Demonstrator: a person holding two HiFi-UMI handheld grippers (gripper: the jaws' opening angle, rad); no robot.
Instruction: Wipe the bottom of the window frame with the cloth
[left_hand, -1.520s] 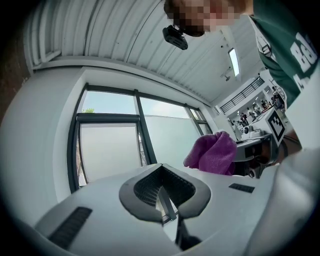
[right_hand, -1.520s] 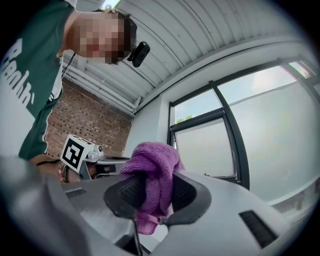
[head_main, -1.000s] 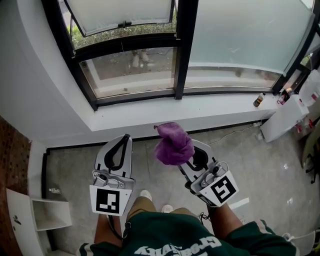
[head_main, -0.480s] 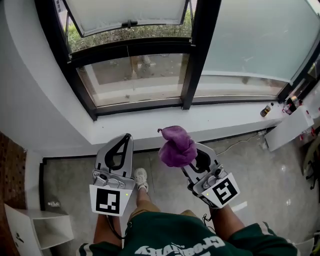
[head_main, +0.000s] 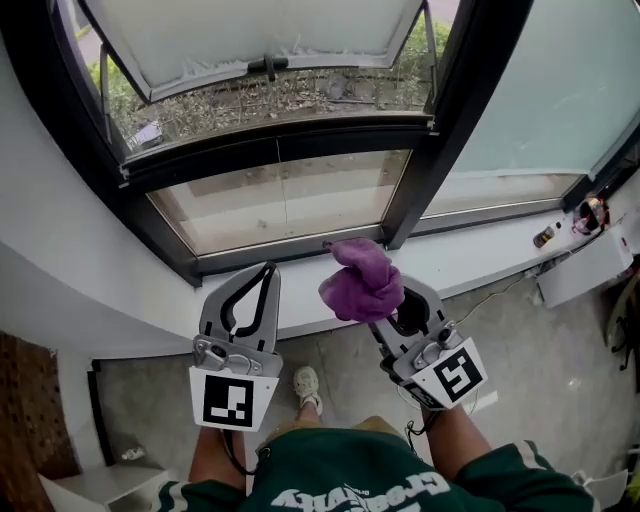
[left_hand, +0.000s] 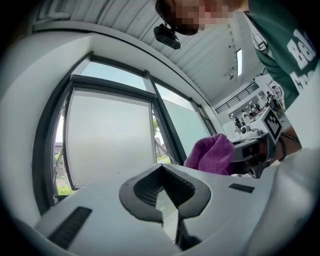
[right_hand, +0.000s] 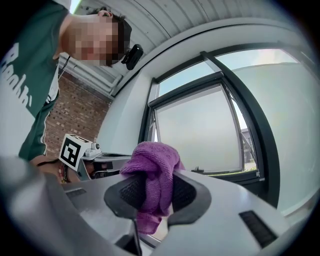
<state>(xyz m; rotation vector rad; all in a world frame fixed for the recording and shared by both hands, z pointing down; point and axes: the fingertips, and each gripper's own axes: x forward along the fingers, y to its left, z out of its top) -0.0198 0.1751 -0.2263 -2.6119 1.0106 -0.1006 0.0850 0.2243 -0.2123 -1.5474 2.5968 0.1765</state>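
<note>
Cloth (head_main: 362, 280) bunched into a wad and pinched tight in right claw (right_hand: 151, 190), poised over the white sill (head_main: 480, 262), near the foot of the black upright (head_main: 420, 190). Seemingly not yet touching the frame's bottom rail (head_main: 270, 258). Left claw (head_main: 266, 272) closed on nothing, held alongside, clear of the work.

Approach step, by the look of it. Lower and reach forward to bring fabric, not plastic, onto the rail, with the loose bulk leading. Press lightly, then draw along the rail in one straight pass, starting from a corner by the upright. Keep the grip firm, with only a fold caught between the pads and likely to slip under drag. Hold the left claw back, away from the glass.
</note>
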